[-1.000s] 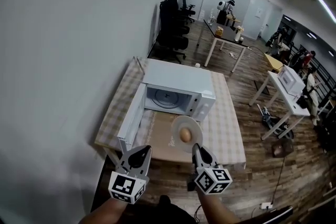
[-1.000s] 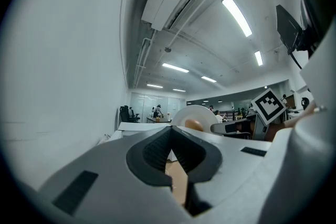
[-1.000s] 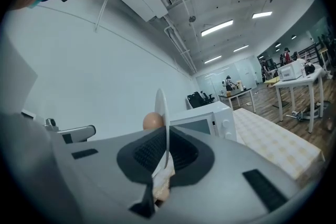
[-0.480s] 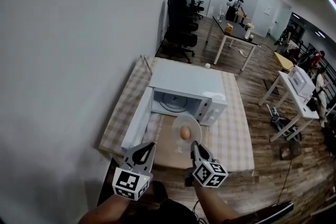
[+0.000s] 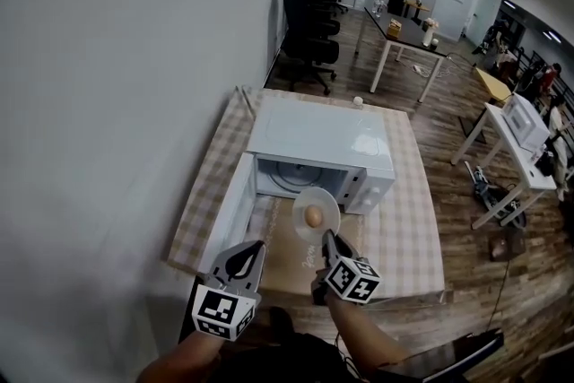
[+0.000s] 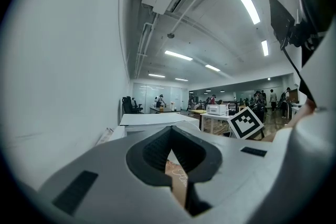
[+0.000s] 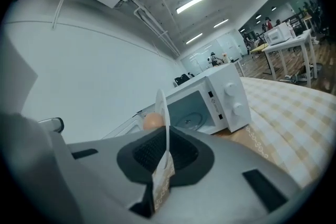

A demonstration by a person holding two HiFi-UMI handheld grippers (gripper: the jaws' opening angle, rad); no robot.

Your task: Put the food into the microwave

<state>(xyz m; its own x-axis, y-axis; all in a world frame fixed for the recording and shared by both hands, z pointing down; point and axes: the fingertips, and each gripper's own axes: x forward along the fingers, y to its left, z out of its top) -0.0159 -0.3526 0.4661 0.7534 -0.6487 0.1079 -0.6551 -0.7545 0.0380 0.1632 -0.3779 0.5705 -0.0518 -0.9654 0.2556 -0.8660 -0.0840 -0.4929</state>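
Closer to the open microwave [image 5: 323, 139] than a second ago: plate [image 5: 325, 202] with egg [image 5: 313, 216], clamped at its near rim by right tool [image 5: 325, 237], just before the cavity, above the bench [image 5: 408, 229]. Left tool [image 5: 256, 248] closed, empty, near left. Insertion likely next.

Ceiling strip lights [image 6: 247, 0] lit the room bright and even, shadows faint. Head view bowed at the edges; gripper views sat ringed in black, near foreground soft.
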